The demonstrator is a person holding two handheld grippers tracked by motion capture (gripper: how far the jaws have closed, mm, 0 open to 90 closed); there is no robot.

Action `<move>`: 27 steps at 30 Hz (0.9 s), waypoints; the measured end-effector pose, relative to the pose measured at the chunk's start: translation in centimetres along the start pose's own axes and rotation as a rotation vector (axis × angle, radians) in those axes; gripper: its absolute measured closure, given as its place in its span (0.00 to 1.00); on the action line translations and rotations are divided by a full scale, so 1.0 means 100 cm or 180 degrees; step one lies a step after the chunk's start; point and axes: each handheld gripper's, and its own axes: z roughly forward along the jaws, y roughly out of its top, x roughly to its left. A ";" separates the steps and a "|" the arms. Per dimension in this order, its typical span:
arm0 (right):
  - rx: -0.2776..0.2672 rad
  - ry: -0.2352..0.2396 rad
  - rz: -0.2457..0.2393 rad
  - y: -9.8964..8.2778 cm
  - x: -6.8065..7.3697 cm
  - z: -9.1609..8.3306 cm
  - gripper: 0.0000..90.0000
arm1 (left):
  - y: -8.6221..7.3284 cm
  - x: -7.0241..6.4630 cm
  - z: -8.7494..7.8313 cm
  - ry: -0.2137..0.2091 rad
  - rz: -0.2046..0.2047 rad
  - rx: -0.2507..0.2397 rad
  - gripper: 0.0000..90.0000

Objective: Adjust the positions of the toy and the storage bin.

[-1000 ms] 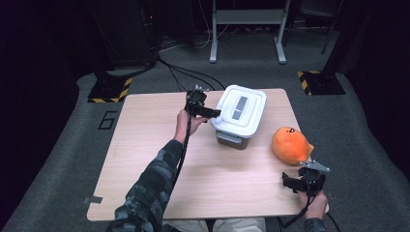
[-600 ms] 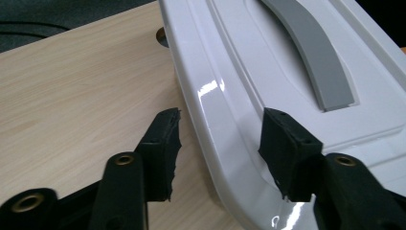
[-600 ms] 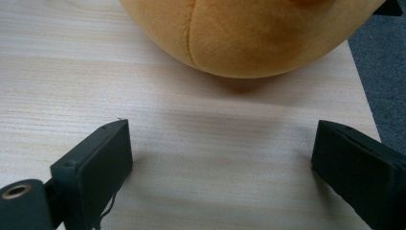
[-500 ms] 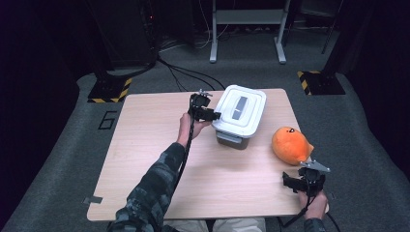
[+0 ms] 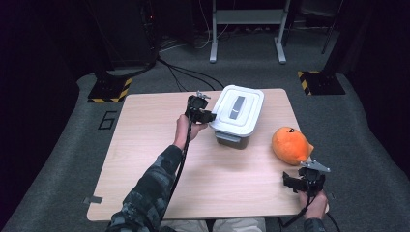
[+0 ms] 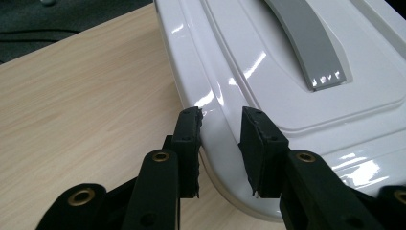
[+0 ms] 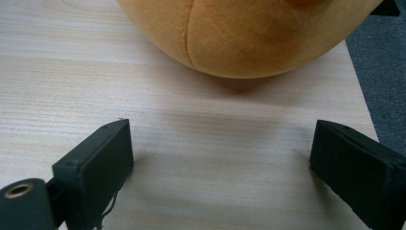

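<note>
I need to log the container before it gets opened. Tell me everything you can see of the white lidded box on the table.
The white lidded box is rectangular with rounded corners, of glossy plastic that reflects the lights. Its lid is on, with a flat grey handle strip down the middle and a raised rim around the edge. The body below looks darker, its contents unreadable. It stands upright on the wooden table, toward the far side. The left tongs have just closed on the lid's rim at its left edge.

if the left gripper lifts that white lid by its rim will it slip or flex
The lid looks glossy, so it may slip between the pads. The left gripper has just closed on one rim edge only, so the lid would probably tilt. It looks like thin moulded plastic, likely light and slightly flexible.
</note>
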 end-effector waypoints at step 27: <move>-0.0003 -0.0010 0.0000 0.000 0.000 0.000 0.08 | -0.013 0.011 -0.023 -0.0037 0.0197 0.0157 0.77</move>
